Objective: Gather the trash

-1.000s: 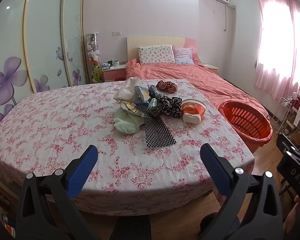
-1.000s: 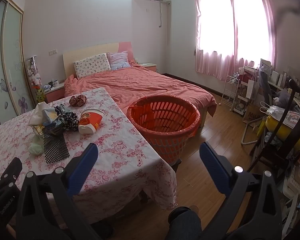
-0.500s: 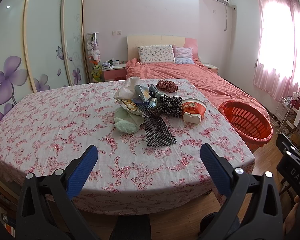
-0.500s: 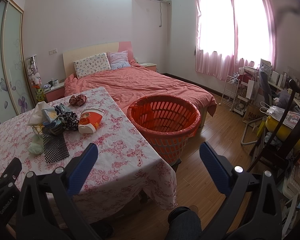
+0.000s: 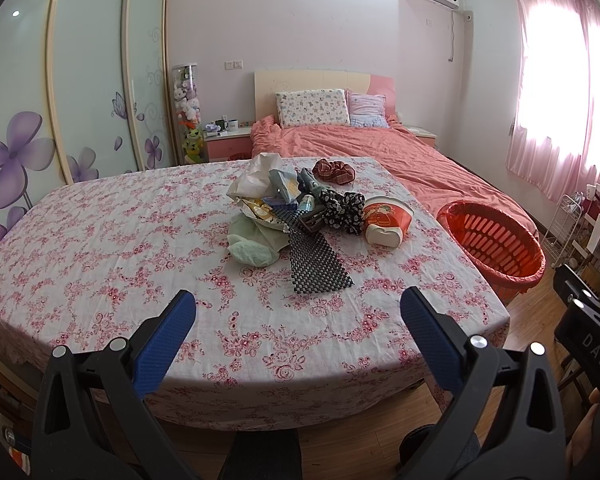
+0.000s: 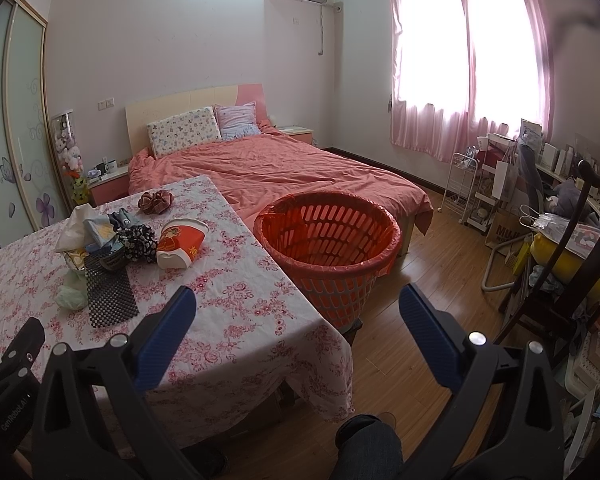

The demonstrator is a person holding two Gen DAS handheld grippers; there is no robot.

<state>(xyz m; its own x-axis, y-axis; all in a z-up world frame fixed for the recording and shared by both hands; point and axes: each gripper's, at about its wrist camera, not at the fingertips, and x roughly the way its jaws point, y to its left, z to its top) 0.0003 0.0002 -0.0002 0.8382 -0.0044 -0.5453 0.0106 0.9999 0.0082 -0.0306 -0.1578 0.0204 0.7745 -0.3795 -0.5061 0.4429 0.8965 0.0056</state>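
left gripper (image 5: 298, 312) spread, empty | right gripper (image 6: 298, 310) spread, empty | trash pile (image 5: 300, 210) mid-table (image 5: 100, 240), basket (image 6: 328, 240) beside | likely light, crumply; mesh mat (image 5: 316, 264) floppy, pinch an edge

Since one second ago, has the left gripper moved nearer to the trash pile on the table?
No. In the left wrist view the trash pile and the orange basket sit at the same spots in the frame, so the left gripper has held its place.
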